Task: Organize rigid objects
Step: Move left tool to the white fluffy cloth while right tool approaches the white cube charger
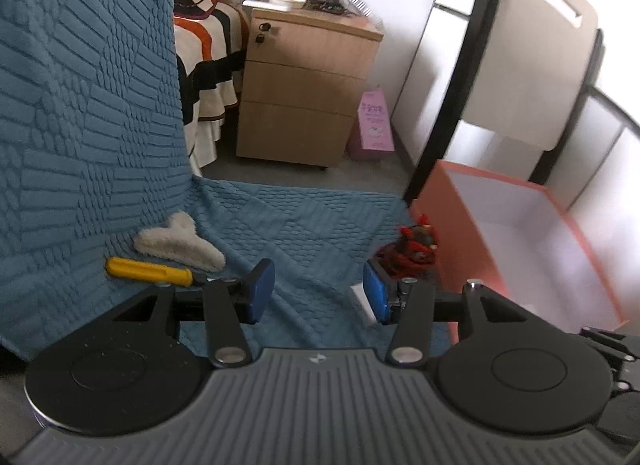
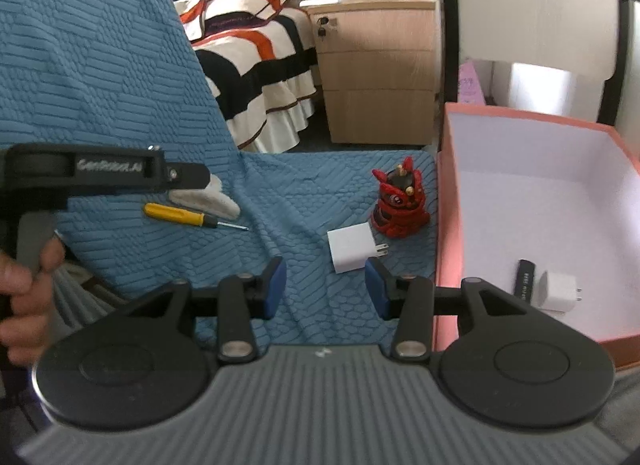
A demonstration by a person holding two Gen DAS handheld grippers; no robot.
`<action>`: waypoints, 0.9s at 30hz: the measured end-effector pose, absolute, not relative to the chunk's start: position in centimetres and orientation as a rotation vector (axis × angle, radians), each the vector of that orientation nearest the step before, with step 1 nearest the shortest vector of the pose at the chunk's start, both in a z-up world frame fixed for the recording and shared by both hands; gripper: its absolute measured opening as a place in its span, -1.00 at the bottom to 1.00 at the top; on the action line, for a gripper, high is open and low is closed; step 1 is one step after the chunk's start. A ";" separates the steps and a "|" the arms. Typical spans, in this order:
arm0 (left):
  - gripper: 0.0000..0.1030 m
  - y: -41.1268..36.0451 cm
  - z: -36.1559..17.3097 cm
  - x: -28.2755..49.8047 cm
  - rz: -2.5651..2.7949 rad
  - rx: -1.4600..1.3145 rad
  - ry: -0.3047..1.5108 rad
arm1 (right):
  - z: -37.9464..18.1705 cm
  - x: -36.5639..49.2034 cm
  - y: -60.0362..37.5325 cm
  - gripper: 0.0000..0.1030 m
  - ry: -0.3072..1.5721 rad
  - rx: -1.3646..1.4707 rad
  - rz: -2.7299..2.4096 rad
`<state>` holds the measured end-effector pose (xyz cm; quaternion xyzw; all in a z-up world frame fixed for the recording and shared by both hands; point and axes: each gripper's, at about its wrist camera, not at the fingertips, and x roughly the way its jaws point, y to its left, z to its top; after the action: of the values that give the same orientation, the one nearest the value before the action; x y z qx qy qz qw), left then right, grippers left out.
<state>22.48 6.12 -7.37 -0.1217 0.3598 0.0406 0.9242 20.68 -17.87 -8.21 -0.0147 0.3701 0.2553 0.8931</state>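
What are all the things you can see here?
Screwdriver: one, yellow handle, on the blue cover.
Fluffy hair clip: one, cream, just behind the screwdriver.
Dragon figurine: one, red, on the cover beside the box.
Charger on the cover: one, white, in front of the figurine.
Box: one, salmon outside, white inside, right of the cover.
Charger in the box: one, white.
Black stick: one, in the box.
Drawer cabinet: one, wooden, beside the bed.
Bed: one, striped.
Left gripper: open, empty.
Right gripper: open, empty.
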 end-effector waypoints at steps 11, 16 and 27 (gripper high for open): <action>0.07 9.9 -11.6 29.6 0.180 -0.152 0.823 | -11.5 24.4 -15.0 0.14 0.759 -0.115 0.598; 0.07 12.5 -14.8 32.1 0.227 -0.164 0.910 | -13.0 25.9 -13.5 0.15 0.786 -0.152 0.613; 0.07 15.8 -18.0 35.3 0.354 -0.167 0.981 | -16.8 30.1 -10.0 0.15 0.826 -0.360 0.560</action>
<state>35.34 15.83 -17.98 -0.0798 0.4679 0.1689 0.8638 30.11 -10.02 -16.84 -0.1719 0.3939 0.2671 0.8625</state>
